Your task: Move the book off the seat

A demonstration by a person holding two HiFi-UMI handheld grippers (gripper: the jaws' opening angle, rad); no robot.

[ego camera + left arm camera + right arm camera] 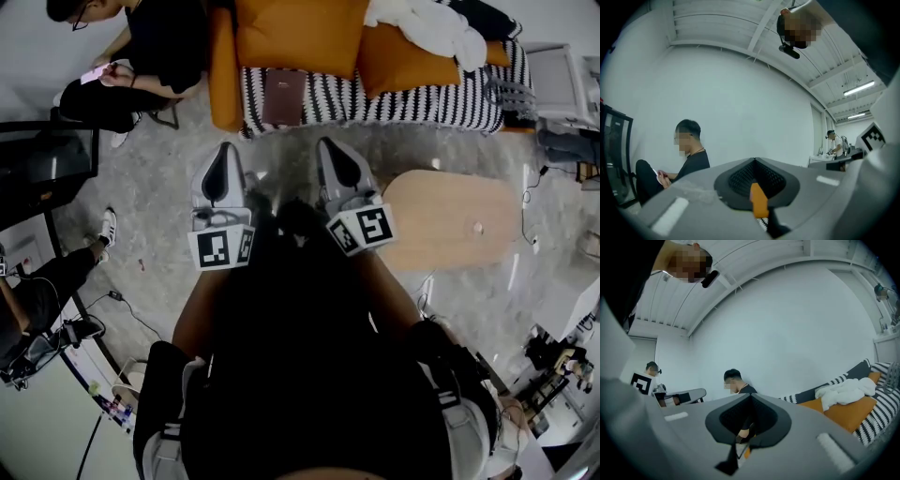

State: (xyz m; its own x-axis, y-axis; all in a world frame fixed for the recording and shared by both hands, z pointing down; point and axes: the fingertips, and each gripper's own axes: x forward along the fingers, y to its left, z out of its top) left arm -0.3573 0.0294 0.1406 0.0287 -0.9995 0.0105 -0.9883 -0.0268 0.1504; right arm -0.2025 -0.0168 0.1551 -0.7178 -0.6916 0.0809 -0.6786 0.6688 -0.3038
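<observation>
A dark brown book (pixel 283 96) lies flat on the black-and-white striped seat (pixel 412 105) of the orange sofa, near its left end. Both grippers are held close to the person's body and point towards the sofa, well short of the book. The left gripper (pixel 223 152) is shut with nothing in it, and its jaws meet in a seam in the left gripper view (pixel 754 160). Beside it, the right gripper (pixel 329 146) is also shut and empty (pixel 751 395). The gripper views face upward to a white wall and do not show the book.
An oval wooden table (pixel 450 220) stands right of the grippers, before the sofa. Orange cushions (pixel 300 33) and a white cloth (pixel 422 23) lie on the sofa. A person (pixel 141 56) sits left of it. A dark glass cabinet (pixel 47 164) is at the left.
</observation>
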